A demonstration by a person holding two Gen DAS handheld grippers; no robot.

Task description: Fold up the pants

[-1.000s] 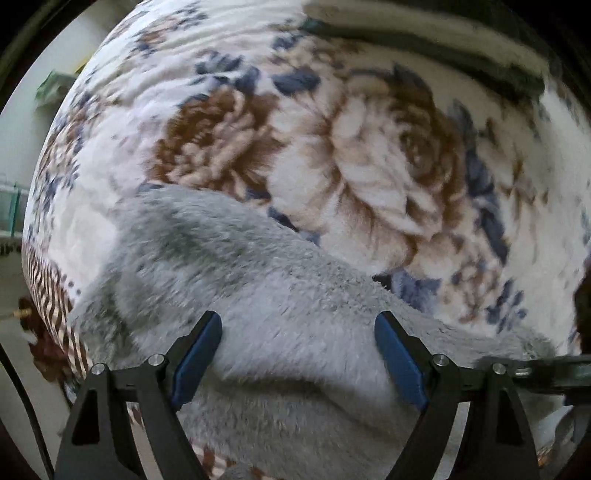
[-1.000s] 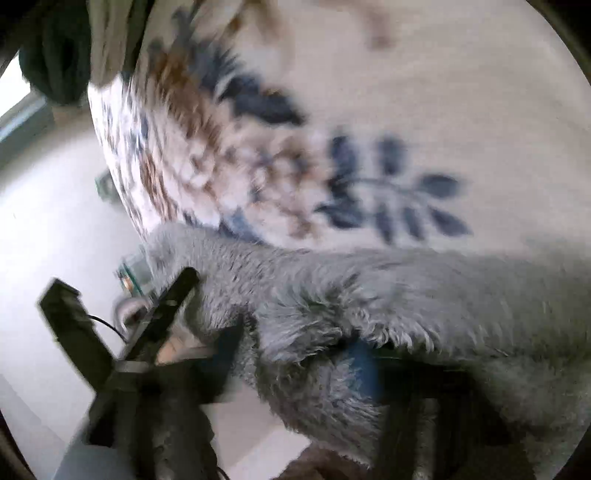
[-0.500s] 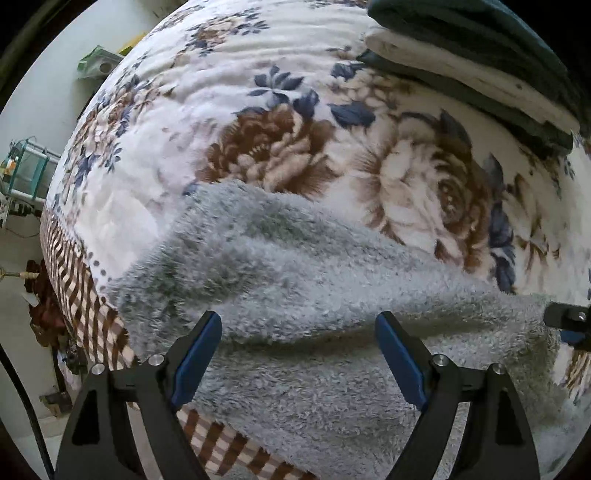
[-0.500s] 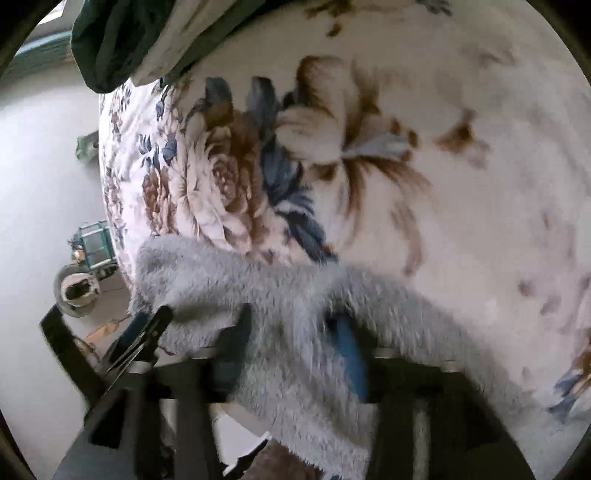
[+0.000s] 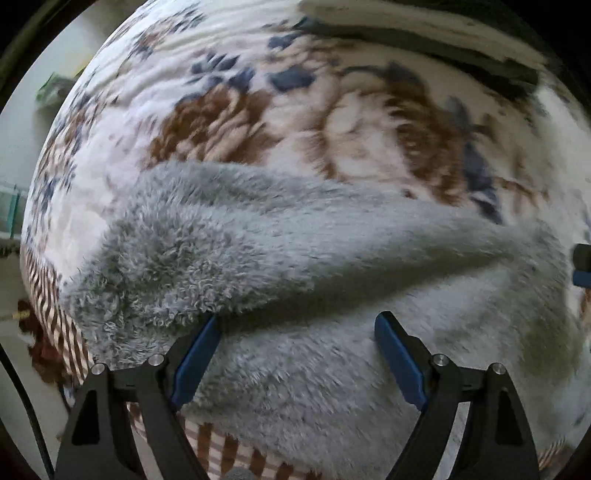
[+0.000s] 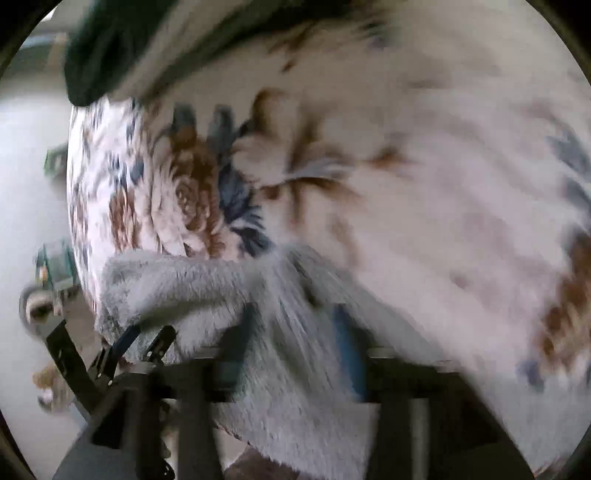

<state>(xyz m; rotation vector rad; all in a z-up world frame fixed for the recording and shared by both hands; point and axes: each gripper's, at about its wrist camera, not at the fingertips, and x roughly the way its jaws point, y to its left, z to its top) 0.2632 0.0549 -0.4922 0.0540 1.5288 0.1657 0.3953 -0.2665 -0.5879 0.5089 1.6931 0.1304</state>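
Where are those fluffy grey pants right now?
The grey pants lie on the floral blanket near its striped edge, filling the lower half of the left wrist view; the folded dark and cream cloth lies beyond them.

You are working over a bed (image 5: 332, 122) covered by a pale floral blanket (image 6: 424, 221) with brown roses and blue leaves. At the near edge the blanket turns to a brown-and-white check border (image 5: 229, 448). The grey fleece pants (image 5: 295, 266) lie directly on the blanket near that edge, one layer doubled over another along a soft ridge. At the far side of the bed sits a stack of folded dark green and cream cloth (image 6: 122, 48), blurred in both views.
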